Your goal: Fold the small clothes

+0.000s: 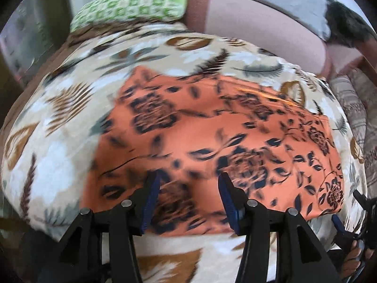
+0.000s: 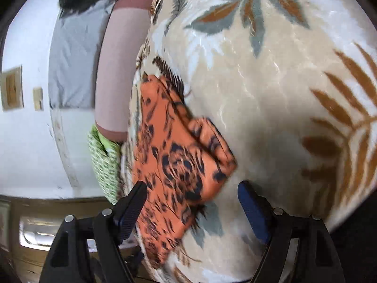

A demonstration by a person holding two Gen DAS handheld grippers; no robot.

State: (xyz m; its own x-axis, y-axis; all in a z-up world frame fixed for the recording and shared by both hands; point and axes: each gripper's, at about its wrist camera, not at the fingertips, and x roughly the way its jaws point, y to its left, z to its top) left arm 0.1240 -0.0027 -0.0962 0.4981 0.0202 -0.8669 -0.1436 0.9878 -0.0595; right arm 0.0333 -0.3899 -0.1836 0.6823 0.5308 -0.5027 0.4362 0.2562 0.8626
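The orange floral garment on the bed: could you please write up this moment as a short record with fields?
garment: orange fabric with dark floral print, lying spread on the blanket, one edge folded over
surface: cream plush blanket with leaf pattern
left gripper: open, over the garment's near edge, nothing gripped
right gripper: open, garment's corner between the fingers, not pinched
background: green patterned pillow, pink bedding
image quality: motion blur

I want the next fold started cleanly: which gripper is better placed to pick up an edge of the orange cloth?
Probably the left gripper: its open jaws hang directly over the orange cloth's near edge. The right gripper, also open, sits at the cloth's corner, half over the blanket.
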